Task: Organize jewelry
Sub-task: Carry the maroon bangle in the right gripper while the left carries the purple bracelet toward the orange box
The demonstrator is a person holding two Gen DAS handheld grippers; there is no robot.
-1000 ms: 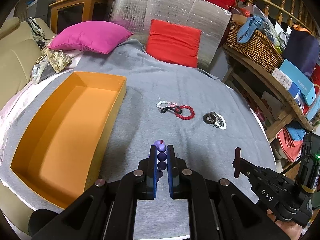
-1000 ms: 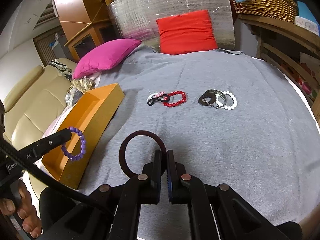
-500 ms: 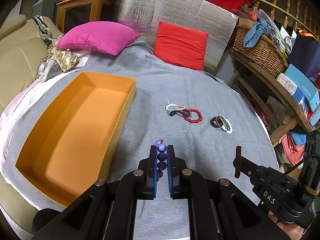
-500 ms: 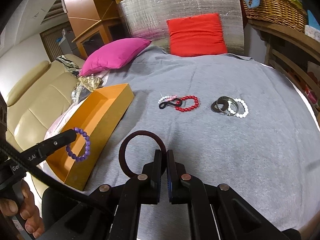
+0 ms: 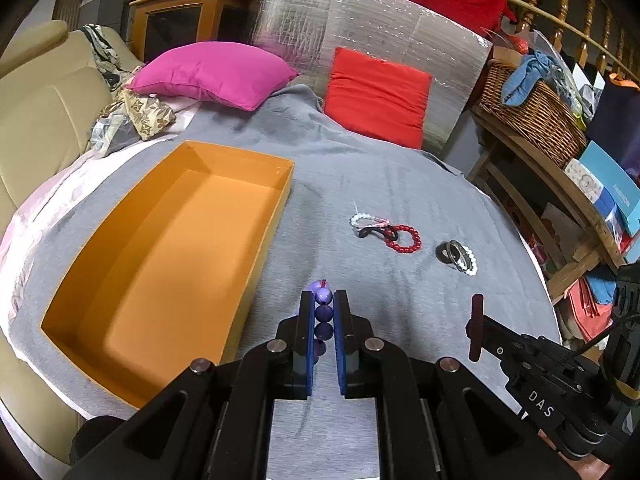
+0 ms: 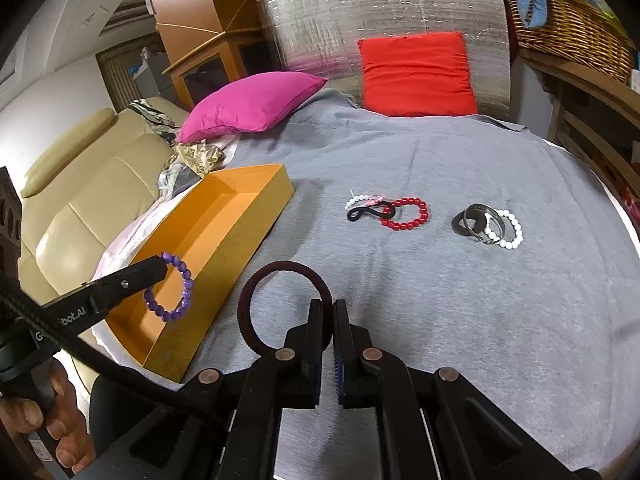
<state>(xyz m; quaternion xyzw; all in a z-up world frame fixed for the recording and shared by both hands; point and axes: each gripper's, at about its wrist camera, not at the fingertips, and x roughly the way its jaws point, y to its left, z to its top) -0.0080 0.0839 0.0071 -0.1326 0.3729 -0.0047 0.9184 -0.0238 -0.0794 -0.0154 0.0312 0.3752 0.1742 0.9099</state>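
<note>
My left gripper [image 5: 323,300] is shut on a purple bead bracelet [image 5: 323,312], held above the grey cloth just right of the open orange box [image 5: 168,256]. In the right wrist view the purple bracelet [image 6: 176,288] hangs from the left gripper [image 6: 158,266] over the box's near end [image 6: 224,240]. My right gripper [image 6: 328,306] is shut on a dark maroon hair band [image 6: 276,304], seen edge-on in the left wrist view [image 5: 476,328]. On the cloth lie a red bead bracelet [image 6: 404,214] with a black tie and a pale bracelet, and dark rings with a white bead bracelet [image 6: 490,226].
A pink cushion [image 5: 212,72] and a red cushion [image 5: 378,96] lie at the far side against a silver foil panel. A beige sofa [image 6: 80,192] is on the left. A wooden shelf with a wicker basket [image 5: 532,112] stands on the right.
Both grippers have pulled back and risen a little, so the box and the jewelry look farther off. The left gripper with the purple bracelet has shifted toward the box.
</note>
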